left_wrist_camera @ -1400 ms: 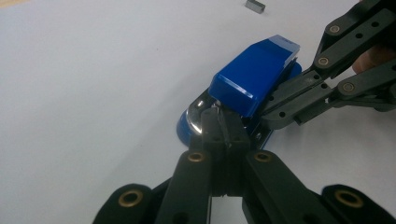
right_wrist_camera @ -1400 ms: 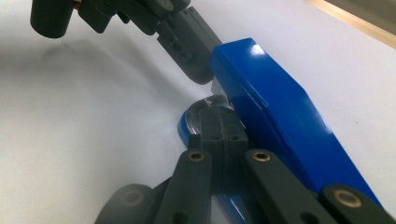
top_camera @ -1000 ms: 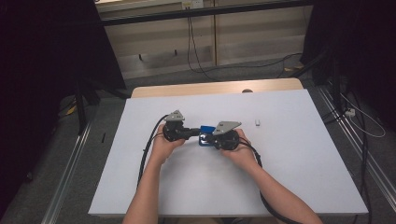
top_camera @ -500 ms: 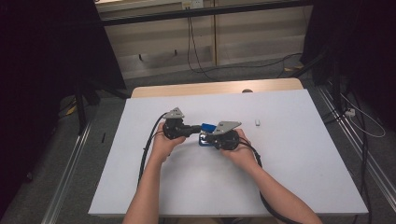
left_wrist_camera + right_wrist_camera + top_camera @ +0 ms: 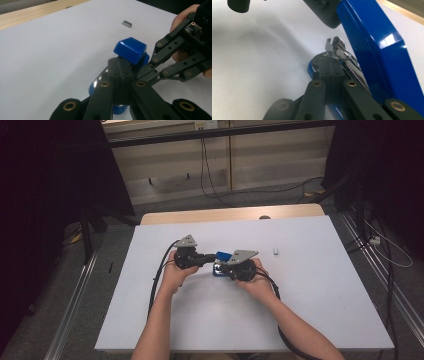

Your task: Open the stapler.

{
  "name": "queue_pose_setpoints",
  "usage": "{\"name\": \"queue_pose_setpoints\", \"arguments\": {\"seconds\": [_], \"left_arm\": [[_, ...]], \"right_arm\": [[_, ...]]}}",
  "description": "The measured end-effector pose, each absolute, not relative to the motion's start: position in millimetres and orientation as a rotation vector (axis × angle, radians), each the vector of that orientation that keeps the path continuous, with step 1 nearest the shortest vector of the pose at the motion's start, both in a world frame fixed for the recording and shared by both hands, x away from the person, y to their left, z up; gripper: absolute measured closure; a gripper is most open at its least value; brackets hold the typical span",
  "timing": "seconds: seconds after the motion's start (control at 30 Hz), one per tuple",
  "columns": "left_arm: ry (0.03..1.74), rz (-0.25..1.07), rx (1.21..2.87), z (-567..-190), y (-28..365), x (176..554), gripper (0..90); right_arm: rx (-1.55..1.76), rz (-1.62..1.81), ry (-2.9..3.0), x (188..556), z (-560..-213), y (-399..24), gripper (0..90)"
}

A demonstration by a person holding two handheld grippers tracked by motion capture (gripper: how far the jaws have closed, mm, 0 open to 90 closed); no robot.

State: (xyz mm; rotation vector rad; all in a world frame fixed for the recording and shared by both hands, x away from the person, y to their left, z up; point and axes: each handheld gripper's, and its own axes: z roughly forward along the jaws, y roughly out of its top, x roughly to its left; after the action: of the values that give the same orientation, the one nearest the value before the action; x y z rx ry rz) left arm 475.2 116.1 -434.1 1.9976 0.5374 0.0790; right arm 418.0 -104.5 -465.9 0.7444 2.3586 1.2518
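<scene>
A blue stapler lies at the middle of the white table, its blue top cover swung up and the metal staple channel bared. My left gripper reaches in from the left; in the left gripper view its jaws are pressed together on the stapler, just below the cover. My right gripper comes from the right, and its jaws are closed on the stapler's lower part beside the channel. The two grippers nearly touch.
A small grey block of staples lies on the table to the right of the hands, also in the left gripper view. A wooden strip runs along the far edge. Black cables trail from both grippers toward the near edge.
</scene>
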Motion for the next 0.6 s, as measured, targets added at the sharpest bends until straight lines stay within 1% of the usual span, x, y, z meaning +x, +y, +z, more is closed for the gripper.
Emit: {"name": "queue_pose_setpoints", "arguments": {"seconds": [0.6], "left_arm": [[0.500,0.100,1.978,-421.2,109.0,475.5,90.0]], "right_arm": [[0.791,1.266,2.347,418.1,-465.6,-105.7,90.0]]}}
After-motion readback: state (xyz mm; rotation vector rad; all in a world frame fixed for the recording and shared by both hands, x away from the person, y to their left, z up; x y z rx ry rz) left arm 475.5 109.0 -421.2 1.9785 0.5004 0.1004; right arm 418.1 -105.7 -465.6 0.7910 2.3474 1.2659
